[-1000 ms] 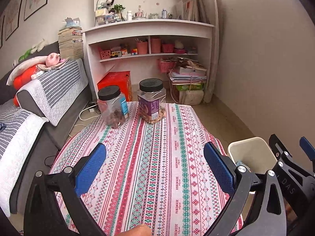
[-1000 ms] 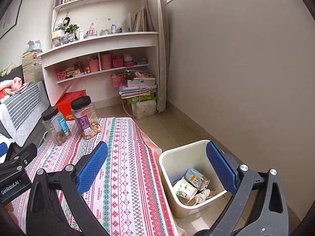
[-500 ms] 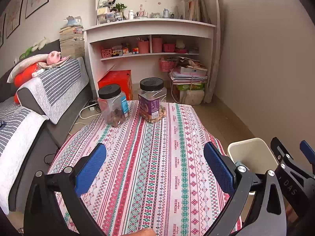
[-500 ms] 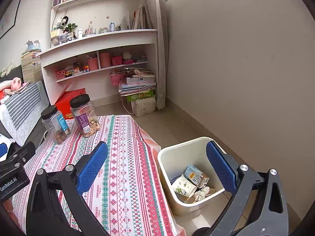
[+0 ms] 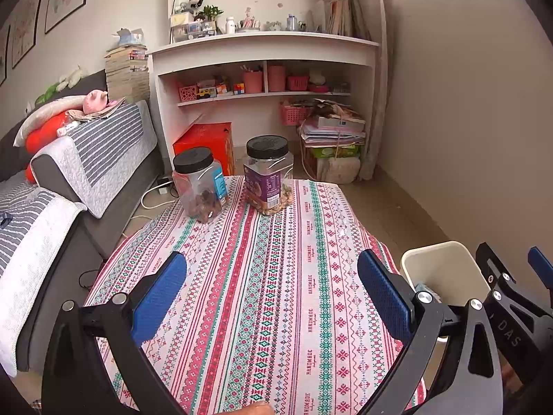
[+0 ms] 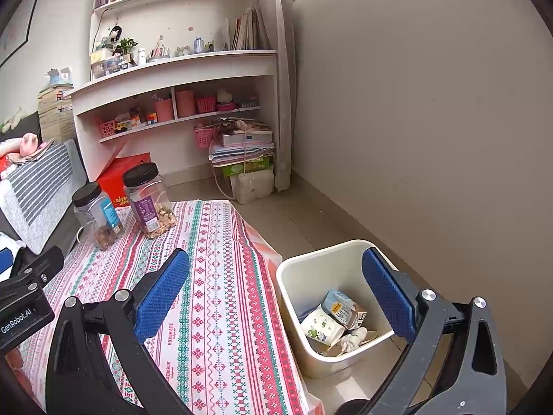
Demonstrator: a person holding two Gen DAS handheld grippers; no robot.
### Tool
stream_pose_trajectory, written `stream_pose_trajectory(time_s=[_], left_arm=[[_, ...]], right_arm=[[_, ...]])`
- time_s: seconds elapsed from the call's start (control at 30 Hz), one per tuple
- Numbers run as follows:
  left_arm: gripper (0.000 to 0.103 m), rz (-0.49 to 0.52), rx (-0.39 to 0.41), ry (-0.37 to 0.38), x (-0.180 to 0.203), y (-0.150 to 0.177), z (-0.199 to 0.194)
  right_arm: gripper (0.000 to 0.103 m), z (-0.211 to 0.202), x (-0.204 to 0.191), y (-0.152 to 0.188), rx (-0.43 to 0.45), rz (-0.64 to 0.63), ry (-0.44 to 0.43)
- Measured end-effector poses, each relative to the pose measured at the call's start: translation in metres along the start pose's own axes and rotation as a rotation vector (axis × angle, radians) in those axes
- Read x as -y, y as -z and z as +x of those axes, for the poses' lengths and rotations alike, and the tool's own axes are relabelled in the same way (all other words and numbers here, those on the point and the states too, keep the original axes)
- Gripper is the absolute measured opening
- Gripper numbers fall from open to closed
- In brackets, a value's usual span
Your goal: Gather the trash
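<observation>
Both hand-held grippers wide open, empty: left hand-held gripper [image 5: 271, 285] over the counter [image 5: 276, 294], right hand-held gripper [image 6: 276, 287] spanning counter edge and trash bin [image 6: 304, 283] holding a carton [image 6: 342, 307] and a paper cup [image 6: 321, 326].

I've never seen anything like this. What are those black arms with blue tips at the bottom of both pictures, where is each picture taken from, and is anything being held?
There is no robot here. A person holds a two-finger grabbing tool in each hand, and a small wide-angle camera on each tool looks forward along its fingers. One picture comes from the left gripper, the other from the right gripper. The blue pieces are the finger pads.

Both grippers are open and hold nothing.

Below them is a table with a striped patterned tablecloth. On its far end stand two clear jars with black lids: one with a blue label, one with a purple label.

On the floor beside the table is a cream trash bin that contains a small carton, a paper cup and crumpled paper.
</observation>
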State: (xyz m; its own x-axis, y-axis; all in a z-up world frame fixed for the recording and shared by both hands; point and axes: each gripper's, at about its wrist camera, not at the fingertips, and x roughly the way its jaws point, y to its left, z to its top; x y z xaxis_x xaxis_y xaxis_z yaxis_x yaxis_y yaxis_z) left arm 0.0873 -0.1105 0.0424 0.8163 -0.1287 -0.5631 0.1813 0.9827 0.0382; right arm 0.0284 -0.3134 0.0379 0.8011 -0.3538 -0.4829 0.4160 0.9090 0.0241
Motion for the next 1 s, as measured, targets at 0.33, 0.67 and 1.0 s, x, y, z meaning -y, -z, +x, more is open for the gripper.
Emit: stream_pose_trajectory(time_s=[0.33,0.67,1.0], left_arm=[[0.096,-0.001,-0.003,-0.008,0.0001,0.0013,0.001],[0.096,-0.004,-0.008,-0.01,-0.002,0.0023,0.002],[0.096,0.001,-0.003,-0.015,-0.0019,0.0039,0.0024]], right_arm=[[0.096,0.0016,0.0015,0.0014,-0.006,0.0,0.0],[0.096,0.0015,0.0016,0.003,-0.006,-0.006,0.001],[0.096,0.0038,0.0034,0.0057,-0.016,-0.008,0.002]])
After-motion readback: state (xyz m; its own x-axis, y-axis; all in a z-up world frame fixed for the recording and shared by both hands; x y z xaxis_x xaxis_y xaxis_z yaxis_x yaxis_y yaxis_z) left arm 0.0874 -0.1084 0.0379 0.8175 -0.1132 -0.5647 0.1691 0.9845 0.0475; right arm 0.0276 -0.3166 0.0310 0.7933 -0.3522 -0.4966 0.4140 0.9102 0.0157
